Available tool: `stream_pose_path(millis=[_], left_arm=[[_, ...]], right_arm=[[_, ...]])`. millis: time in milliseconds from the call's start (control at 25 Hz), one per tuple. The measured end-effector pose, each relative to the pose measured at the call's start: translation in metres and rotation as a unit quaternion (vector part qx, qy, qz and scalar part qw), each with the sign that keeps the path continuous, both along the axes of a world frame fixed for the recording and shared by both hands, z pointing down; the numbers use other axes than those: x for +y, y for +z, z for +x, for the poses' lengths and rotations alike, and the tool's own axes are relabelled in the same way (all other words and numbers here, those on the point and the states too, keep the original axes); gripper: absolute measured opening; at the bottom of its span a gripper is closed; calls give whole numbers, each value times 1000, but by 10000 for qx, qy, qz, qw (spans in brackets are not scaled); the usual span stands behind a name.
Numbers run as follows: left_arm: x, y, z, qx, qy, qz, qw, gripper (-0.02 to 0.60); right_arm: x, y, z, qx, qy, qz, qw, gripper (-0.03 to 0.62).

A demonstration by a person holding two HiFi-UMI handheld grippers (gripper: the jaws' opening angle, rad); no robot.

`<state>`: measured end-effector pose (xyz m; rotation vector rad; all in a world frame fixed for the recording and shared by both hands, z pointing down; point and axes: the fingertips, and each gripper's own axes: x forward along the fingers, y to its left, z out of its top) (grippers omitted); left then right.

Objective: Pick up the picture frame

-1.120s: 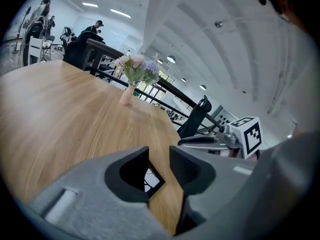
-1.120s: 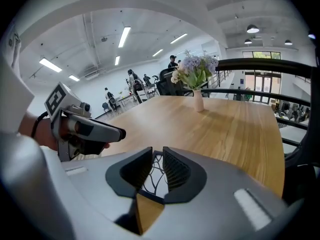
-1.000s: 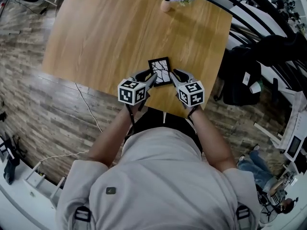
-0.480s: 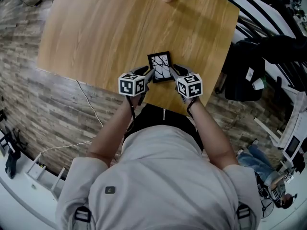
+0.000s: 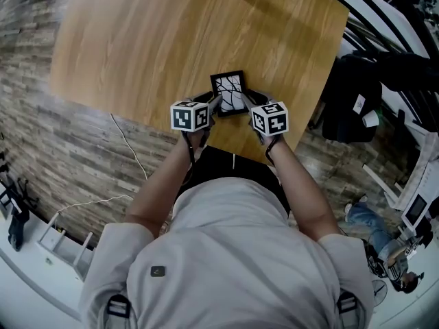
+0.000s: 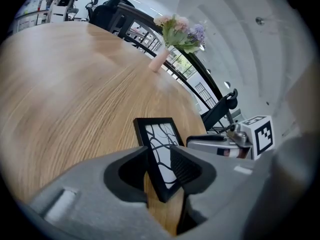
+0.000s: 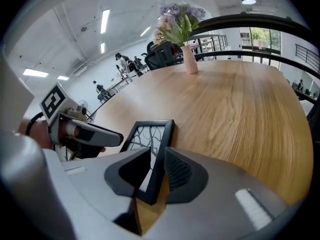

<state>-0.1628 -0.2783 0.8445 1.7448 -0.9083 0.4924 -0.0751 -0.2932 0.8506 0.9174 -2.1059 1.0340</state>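
The picture frame [image 5: 228, 92] is small and rectangular, with a thin black border around a white print of dark, branching lines. It sits on the wooden table [image 5: 137, 46] close to the near edge, print facing up, its long sides running away from the person. It seems to lie flat, though its near end may be slightly raised.

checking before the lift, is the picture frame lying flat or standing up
Lying flat, face up: the picture frame shows its whole front from above, flush on the table.
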Motion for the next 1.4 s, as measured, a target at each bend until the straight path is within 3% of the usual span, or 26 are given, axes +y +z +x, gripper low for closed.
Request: stream_pose_path(millis=[400,600,760,1400], left_arm=[[1,20,-1,-19,-219,-373,9991,141],[-1,21,1,24,-304,-396,9987,135],[-1,22,-3,-47,-299,-454,9985,87],[1,10,-2,-3,-371,-371,9986,83]], right_arm=[[-1,10,-4,78,-23,-109,9999,101],[1,16,-2,146,73,-208,9997,104],[0,20,-1,152,143,-294,9993,103],[1,9,0,173,333,-245,9990,91]])
